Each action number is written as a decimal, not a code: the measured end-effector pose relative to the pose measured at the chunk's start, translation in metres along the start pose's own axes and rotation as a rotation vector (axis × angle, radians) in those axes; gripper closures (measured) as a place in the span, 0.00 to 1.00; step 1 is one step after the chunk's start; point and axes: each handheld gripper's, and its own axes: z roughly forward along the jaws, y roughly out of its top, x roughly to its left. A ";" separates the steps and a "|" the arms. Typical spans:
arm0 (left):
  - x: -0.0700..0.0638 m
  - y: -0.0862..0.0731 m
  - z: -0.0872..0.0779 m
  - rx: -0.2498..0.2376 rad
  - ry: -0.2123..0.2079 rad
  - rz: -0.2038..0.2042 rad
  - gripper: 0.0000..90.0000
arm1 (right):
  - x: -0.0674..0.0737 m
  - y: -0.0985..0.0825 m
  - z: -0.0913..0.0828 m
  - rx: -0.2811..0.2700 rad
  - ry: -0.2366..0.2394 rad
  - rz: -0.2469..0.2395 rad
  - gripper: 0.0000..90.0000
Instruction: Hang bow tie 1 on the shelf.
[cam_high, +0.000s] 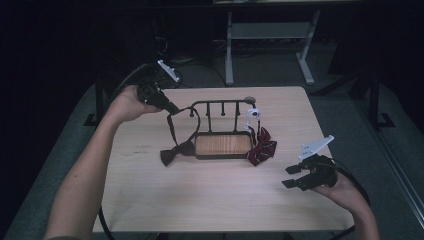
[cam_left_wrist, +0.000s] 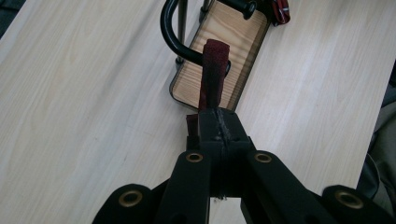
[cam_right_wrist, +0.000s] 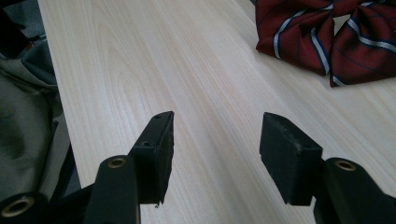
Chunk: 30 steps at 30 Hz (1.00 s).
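Note:
A black metal rack (cam_high: 209, 103) with a wooden base (cam_high: 222, 145) stands mid-table. My left gripper (cam_high: 171, 107) is shut on the dark maroon strap (cam_left_wrist: 212, 70) of a dark bow tie (cam_high: 172, 154), whose bow lies on the table left of the base. The strap runs up to the rack's curved end bar (cam_left_wrist: 169, 32); whether it rests on the bar I cannot tell. A red striped bow tie (cam_high: 261, 147) leans at the base's right end, with a small white piece (cam_high: 254, 114) above it. My right gripper (cam_high: 291, 176) hovers open near the table's right front, nothing between its jaws (cam_right_wrist: 217, 140); the striped bow tie (cam_right_wrist: 327, 37) lies ahead.
The light wood table (cam_high: 210, 195) ends close to my right hand. Cables trail from both grippers. A grey frame on legs (cam_high: 267, 45) stands on the floor beyond the far edge. Grey cloth (cam_right_wrist: 23, 116) hangs beside the table edge.

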 end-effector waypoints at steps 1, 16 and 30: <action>0.002 0.000 0.002 0.010 0.003 -0.005 1.00 | 0.000 0.000 0.000 0.000 0.002 0.001 0.49; 0.007 0.001 0.009 0.049 0.045 -0.038 0.99 | 0.000 0.002 0.003 0.003 0.010 -0.004 0.49; 0.002 -0.010 0.010 0.042 0.059 -0.051 0.85 | 0.001 0.002 0.002 0.001 0.006 -0.004 0.49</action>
